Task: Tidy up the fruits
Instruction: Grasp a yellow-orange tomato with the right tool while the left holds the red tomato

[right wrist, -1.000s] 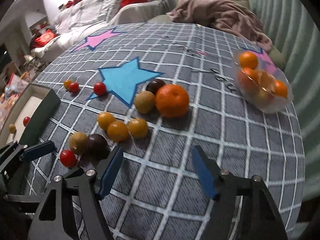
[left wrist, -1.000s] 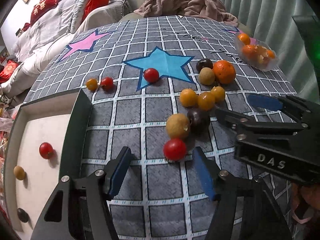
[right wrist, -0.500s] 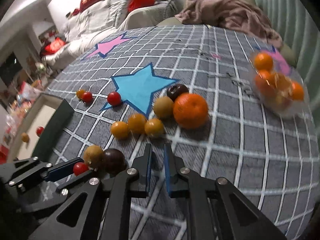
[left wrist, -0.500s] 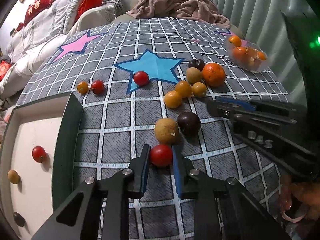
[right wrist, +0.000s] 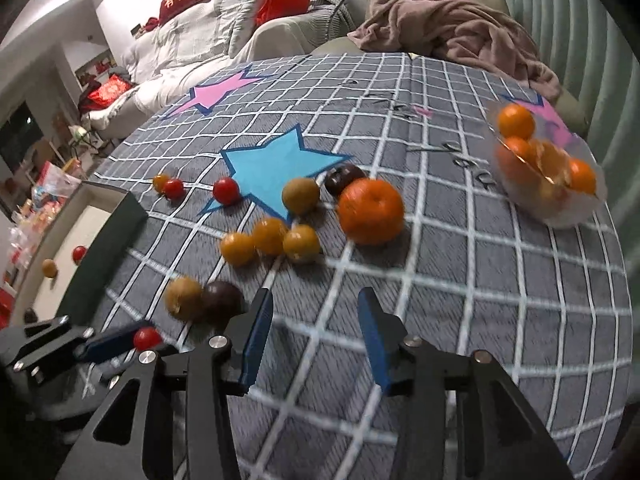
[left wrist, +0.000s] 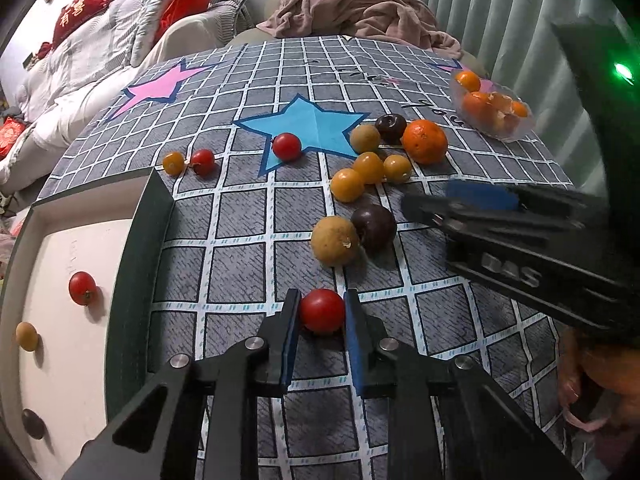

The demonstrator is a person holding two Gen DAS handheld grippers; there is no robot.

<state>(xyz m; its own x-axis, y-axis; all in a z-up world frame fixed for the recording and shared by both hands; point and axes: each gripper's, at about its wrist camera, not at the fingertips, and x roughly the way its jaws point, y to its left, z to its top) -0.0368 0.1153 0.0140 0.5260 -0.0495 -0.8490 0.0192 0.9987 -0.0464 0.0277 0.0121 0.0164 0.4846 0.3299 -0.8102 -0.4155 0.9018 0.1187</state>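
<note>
My left gripper (left wrist: 320,322) is shut on a red cherry tomato (left wrist: 322,311), low over the grid tablecloth; the tomato also shows in the right wrist view (right wrist: 146,338). My right gripper (right wrist: 316,328) is open and empty, over bare cloth to the right of a brown fruit (right wrist: 183,298) and a dark plum (right wrist: 221,300). Loose fruit lies ahead: three yellow-orange fruits (left wrist: 370,167), a large orange (left wrist: 424,141), red tomatoes (left wrist: 286,146). The white tray (left wrist: 60,240) at the left holds a red tomato (left wrist: 82,288), a yellow fruit and a dark fruit.
A clear bowl of oranges (left wrist: 494,114) stands at the far right of the table. The tray's dark wall (left wrist: 140,264) rises just left of my left gripper. A sofa with a blanket (left wrist: 360,12) lies beyond the table's far edge.
My left gripper closed on the red tomato and holds it. My right gripper shut half a second ago and has opened again.
</note>
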